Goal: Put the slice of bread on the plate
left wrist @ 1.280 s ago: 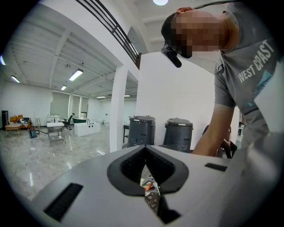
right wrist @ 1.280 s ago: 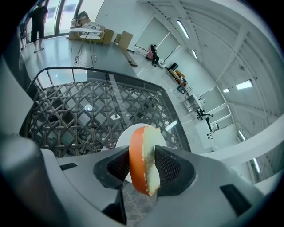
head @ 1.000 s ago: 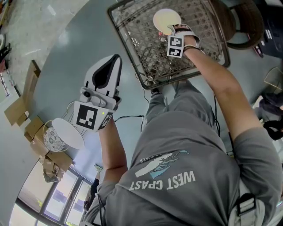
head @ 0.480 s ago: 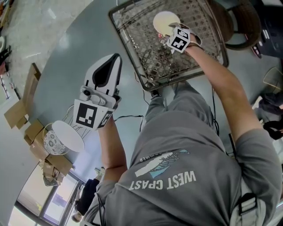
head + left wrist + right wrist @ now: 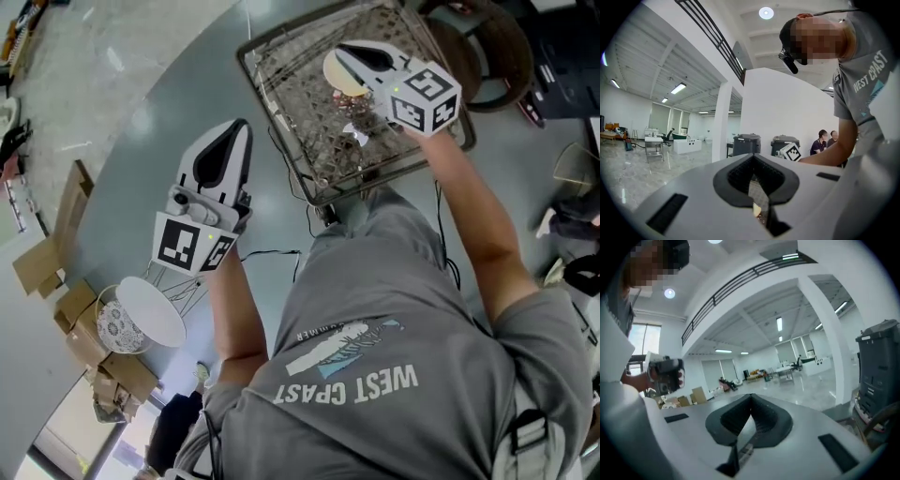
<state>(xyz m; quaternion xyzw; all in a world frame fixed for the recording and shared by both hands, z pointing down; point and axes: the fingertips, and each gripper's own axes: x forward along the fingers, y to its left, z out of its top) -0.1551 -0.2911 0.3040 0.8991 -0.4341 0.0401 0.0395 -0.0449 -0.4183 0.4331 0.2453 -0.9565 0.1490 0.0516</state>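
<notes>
A round pale plate [image 5: 335, 73] lies on a wire mesh table [image 5: 300, 112] at the top of the head view. I cannot make out a slice of bread on it; my right gripper covers part of the plate. My right gripper [image 5: 339, 47] hangs high above the plate and points level. Its jaws have just been closing, and they now meet with nothing between them [image 5: 750, 397]. To the left of the table, over the grey floor, my left gripper [image 5: 242, 127] is also shut and empty [image 5: 752, 157].
A white round disc over a patterned bowl [image 5: 150, 314] stands at the lower left beside cardboard pieces [image 5: 47, 253]. A dark chair [image 5: 497, 47] sits behind the mesh table. A cable [image 5: 272, 251] runs over the floor. Bins [image 5: 746, 143] and seated people [image 5: 820, 140] are far off.
My right gripper has lifted off the plate toward the camera, rolled over and closed its jaws. My left gripper has risen a little.
</notes>
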